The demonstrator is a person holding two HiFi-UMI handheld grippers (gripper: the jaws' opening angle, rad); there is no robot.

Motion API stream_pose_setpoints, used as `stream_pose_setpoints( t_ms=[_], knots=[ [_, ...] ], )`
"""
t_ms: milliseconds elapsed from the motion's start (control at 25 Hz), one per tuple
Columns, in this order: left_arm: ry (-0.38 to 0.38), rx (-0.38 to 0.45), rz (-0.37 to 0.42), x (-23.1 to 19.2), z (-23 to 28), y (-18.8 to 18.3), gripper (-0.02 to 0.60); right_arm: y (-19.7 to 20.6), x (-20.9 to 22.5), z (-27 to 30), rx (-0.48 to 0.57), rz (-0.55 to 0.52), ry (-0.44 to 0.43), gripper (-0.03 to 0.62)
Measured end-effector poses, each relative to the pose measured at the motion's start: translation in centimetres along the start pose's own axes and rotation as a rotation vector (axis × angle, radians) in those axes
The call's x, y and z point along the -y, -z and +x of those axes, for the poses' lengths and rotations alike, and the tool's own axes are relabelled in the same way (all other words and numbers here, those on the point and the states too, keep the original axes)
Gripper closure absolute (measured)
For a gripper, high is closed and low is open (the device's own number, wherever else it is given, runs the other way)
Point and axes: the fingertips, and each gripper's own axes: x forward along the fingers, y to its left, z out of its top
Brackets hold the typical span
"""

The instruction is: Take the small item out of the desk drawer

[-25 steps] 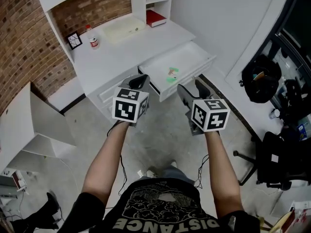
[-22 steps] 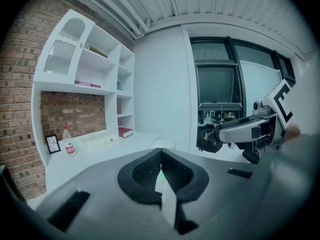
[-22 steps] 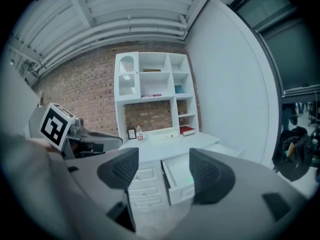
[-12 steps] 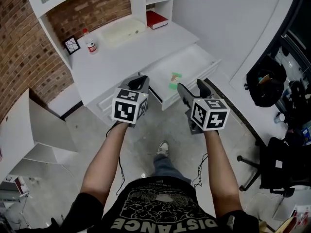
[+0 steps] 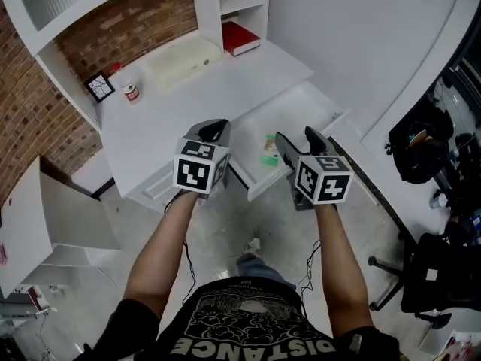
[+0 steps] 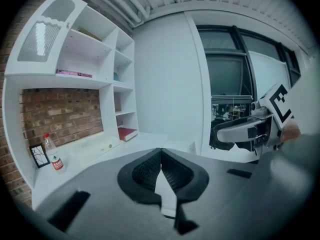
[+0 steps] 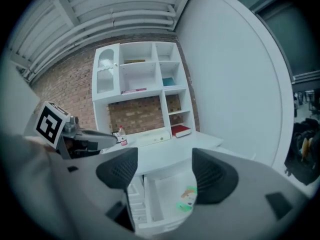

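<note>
Small green item [image 5: 268, 150] is lying in the open desk drawer [image 5: 302, 116]. Over it, the right gripper [image 5: 297, 134] is holding its jaws wide, gripping nothing. The left gripper [image 5: 214, 128] is keeping its jaws pressed together, empty.

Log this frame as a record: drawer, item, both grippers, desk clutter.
drawer: open, pulled out of desk
item: small, green, lying in drawer, untouched
left gripper: shut, empty, held near desk front, left of drawer
right gripper: open, empty, above drawer front, item in sight past its jaws
desktop: bottle, frame, white box, red book, all along the back
task: item not yet taken
</note>
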Motion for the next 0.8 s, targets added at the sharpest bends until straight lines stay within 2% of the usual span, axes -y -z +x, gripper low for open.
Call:
stream_pose_setpoints(
  t_ms=[400,800],
  knots=[
    [0.022,-0.023,0.006,-2.3,10.0,-2.9,0.575,-2.4,7.0,7.2,-0.028,0.017,0.019,0.266],
    [0.032,-0.037,0.014,-3.2,14.1,-2.5,0.574,-0.4,9.6,9.9,-0.099,0.049,0.02,0.258]
  ],
)
